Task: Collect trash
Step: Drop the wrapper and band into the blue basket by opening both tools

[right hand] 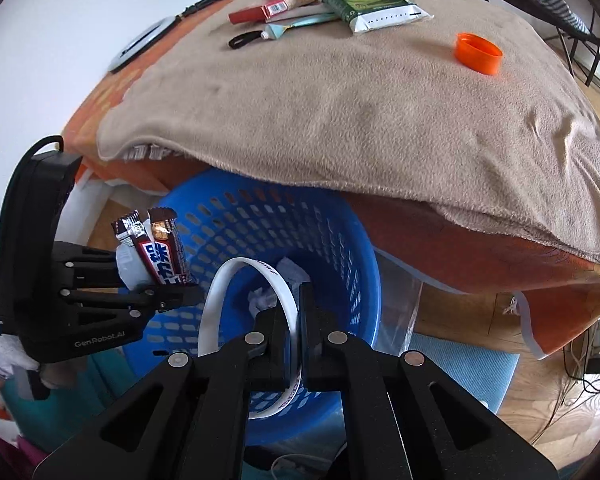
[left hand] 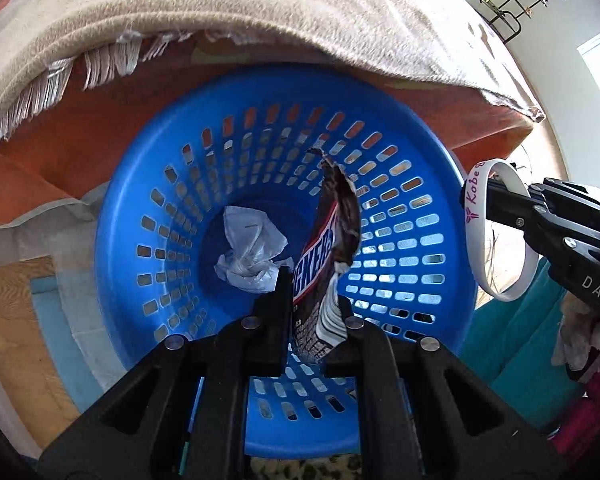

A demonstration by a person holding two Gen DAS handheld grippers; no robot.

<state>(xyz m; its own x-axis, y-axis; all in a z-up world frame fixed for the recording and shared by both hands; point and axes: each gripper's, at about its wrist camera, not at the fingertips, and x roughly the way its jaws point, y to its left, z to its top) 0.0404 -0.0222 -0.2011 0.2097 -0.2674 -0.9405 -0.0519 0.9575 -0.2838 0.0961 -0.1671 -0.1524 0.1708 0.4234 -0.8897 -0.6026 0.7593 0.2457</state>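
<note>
Directly beneath your left gripper [left hand: 310, 300], clamped on the upright Snickers wrapper [left hand: 324, 256], gapes the blue basket [left hand: 116, 216]; your right gripper [right hand: 296, 320] pinches the white wristband [right hand: 216, 304] near its rim.

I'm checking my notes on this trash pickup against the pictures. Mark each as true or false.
1. The left gripper is shut on a candy wrapper. True.
2. The right gripper holds an orange cap. False: it is shut on a white wristband; the orange cap lies on the beige blanket.
3. The blue basket is empty. False: crumpled white paper lies in it.
4. The basket wall has slots. True.
</note>
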